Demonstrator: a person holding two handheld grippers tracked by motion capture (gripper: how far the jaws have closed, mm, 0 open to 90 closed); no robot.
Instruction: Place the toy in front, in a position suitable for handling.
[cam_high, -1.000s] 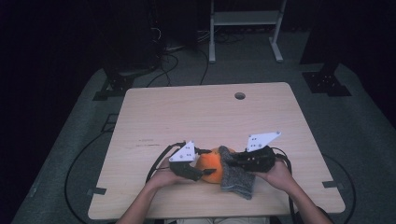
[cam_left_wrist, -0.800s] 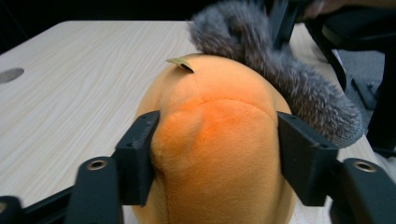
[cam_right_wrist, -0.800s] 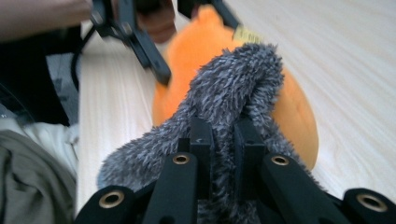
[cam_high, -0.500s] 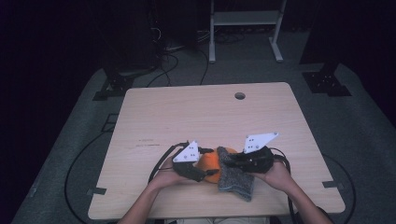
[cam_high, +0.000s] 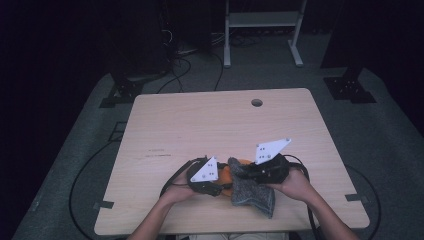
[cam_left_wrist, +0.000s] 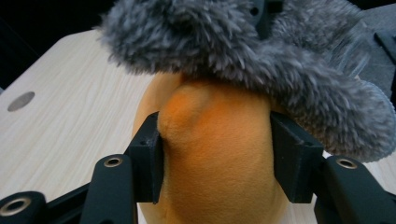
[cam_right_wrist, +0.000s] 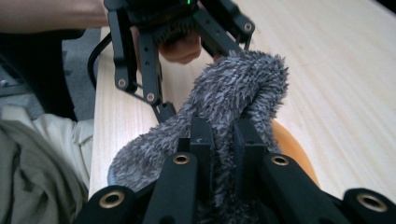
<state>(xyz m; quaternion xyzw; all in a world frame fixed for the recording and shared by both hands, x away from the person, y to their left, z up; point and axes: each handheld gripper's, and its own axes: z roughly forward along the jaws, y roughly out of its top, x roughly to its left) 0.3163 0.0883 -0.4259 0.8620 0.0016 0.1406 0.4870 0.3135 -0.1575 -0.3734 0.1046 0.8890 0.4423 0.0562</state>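
Observation:
An orange plush ball (cam_left_wrist: 215, 158) sits between the pads (cam_left_wrist: 148, 156) of my left gripper (cam_left_wrist: 215, 145). The jaws have just been closing and now press into its sides. A grey fuzzy sock (cam_left_wrist: 261, 60) drapes over the top of the ball. My right gripper (cam_right_wrist: 223, 140) is shut on a fold of that sock (cam_right_wrist: 233, 88), with the orange ball (cam_right_wrist: 293, 147) peeking out beside it. In the high view both grippers, left (cam_high: 220, 180) and right (cam_high: 248, 172), meet near the table's front edge. There the sock (cam_high: 252, 192) hangs over the ball (cam_high: 227, 172).
The light wooden table (cam_high: 200, 125) has a round cable hole (cam_high: 256, 102) near its far edge. Cables trail off the front left. The person's forearms come in from the near edge. A white frame (cam_high: 260, 20) stands on the floor beyond.
The right gripper has lifted the grey sock a little and drawn it farther over the orange ball, which shows less than before. The left hand has stayed in place.

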